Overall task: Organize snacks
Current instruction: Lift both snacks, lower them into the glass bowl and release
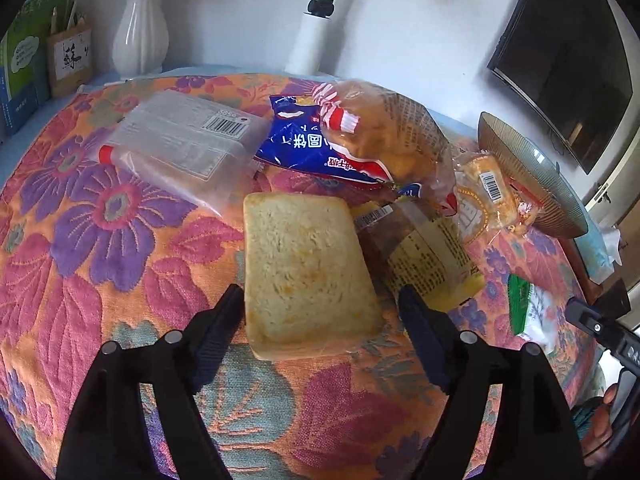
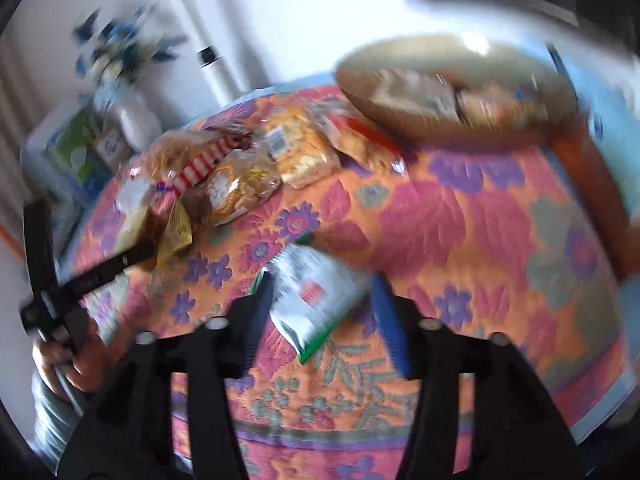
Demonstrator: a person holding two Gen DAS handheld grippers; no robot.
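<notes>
Bread loaf [image 1: 306, 268] lengthwise between tool [image 1: 322, 308] fingers

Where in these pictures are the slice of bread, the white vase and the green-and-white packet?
slice of bread [image 1: 306, 266]: left wrist view, middle of its face.
white vase [image 1: 140, 34]: left wrist view, on its belly.
green-and-white packet [image 2: 316, 296]: right wrist view, middle of the packet.

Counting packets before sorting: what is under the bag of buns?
The bag of buns lies on a blue snack packet; only that packet's left part shows. Anything else beneath is covered.
</notes>
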